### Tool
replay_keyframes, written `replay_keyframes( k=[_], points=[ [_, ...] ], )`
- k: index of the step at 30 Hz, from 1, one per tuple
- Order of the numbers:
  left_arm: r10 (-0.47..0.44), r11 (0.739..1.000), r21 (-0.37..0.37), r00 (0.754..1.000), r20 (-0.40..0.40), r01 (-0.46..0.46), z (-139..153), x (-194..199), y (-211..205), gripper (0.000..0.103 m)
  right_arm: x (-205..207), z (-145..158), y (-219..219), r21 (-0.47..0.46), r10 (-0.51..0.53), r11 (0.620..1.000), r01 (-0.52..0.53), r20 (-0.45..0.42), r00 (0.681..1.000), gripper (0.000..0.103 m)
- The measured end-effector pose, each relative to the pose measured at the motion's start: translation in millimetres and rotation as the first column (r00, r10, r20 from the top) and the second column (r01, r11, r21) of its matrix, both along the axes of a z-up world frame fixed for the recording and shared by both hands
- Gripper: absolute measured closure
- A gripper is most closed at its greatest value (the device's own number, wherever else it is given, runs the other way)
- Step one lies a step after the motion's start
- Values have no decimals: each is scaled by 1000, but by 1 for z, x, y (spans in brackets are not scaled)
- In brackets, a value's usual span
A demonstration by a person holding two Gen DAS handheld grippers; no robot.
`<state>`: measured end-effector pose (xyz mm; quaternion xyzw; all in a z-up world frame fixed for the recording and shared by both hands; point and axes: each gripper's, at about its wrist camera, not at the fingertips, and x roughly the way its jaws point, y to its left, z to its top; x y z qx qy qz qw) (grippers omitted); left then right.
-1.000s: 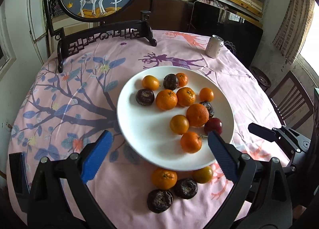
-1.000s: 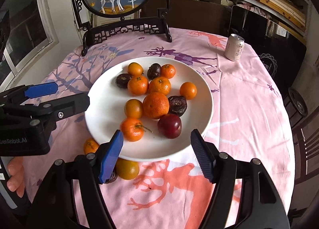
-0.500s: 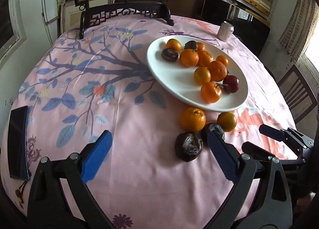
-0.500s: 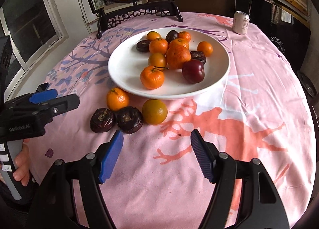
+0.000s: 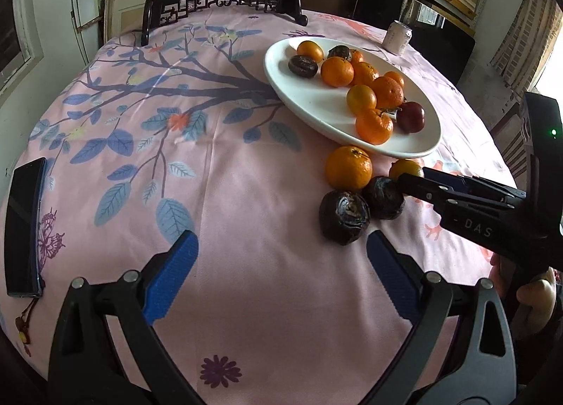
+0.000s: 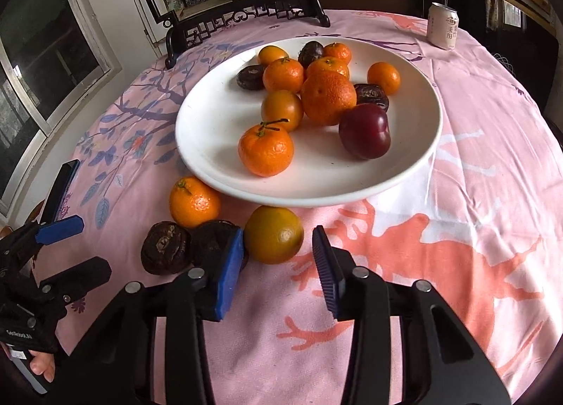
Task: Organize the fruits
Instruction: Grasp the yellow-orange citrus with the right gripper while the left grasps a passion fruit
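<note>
Jaws: my right gripper (image 6: pixel 278 264) spread, straddling the near side of a yellow-green round citrus (image 6: pixel 273 234) lying just near the white round plate (image 6: pixel 211 172) of fruit. My left gripper (image 5: pixel 281 274) spread, empty, two wrinkled dark fruits (image 5: pixel 344 216) beyond.

Soft daylight is admitted from a blown-out window (image 5: pixel 549 53) at the right. Faint shadows are cast under the fruit. Edges are bent and darkly vignetted; focus is kept sharp.
</note>
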<state>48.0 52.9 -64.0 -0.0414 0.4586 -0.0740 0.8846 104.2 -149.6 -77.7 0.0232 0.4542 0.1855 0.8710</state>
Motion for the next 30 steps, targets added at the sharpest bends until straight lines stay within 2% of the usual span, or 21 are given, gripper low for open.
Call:
replay_keyframes(
  k=[2, 3, 6, 10, 14, 15, 17, 18, 19, 22, 24, 26, 30],
  points=[
    [-15, 1000, 1, 1000, -3, 15, -1, 1, -5, 5, 4, -3, 1, 18, 6, 1000, -5, -17, 1000, 62],
    [-22, 1000, 5, 1000, -6, 22, -2, 2, -7, 5, 6, -4, 1, 37, 13, 999, -12, -27, 1000, 67],
    [-36, 999, 28, 999, -14, 37, -7, 6, -15, 5, 0, 1, -1, 34, 6, 999, -5, -14, 1000, 67],
    [-56, 997, 44, 998, -23, 57, -11, 12, -26, 5, -25, 10, -11, -85, -24, 996, 25, 19, 1000, 67],
    [-72, 994, 81, 997, -14, 72, -14, 18, -38, 6, -46, 4, -33, -108, -59, 992, 58, -10, 998, 67],
    [-74, 993, 86, 997, -14, 75, -15, 20, -40, 8, -49, 3, -36, -116, -65, 991, 63, -11, 998, 67],
    [-85, 992, 88, 996, -29, 87, -19, 23, -45, 23, -52, -1, -42, -114, -70, 991, 68, -17, 997, 67],
    [-91, 992, 87, 995, -45, 94, -23, 25, -46, 36, -53, -2, -43, -107, -70, 992, 68, -15, 997, 67],
    [-95, 992, 82, 994, -58, 99, -26, 27, -47, 40, -53, -3, -44, -105, -69, 992, 67, -12, 998, 67],
    [-107, 988, 107, 994, -35, 110, -25, 26, -54, 50, -49, -6, -43, -123, -66, 990, 64, -14, 998, 66],
    [-110, 987, 116, 994, -27, 112, -27, 27, -56, 51, -46, -11, -43, -120, -74, 990, 70, -27, 997, 66],
    [-104, 988, 109, 994, -18, 106, -27, 27, -55, 62, -45, -11, -43, -109, -79, 991, 76, -21, 997, 67],
    [-96, 993, 71, 995, -19, 97, -23, 25, -47, 63, -49, -3, -43, -88, -80, 993, 79, -2, 997, 67]
  ],
)
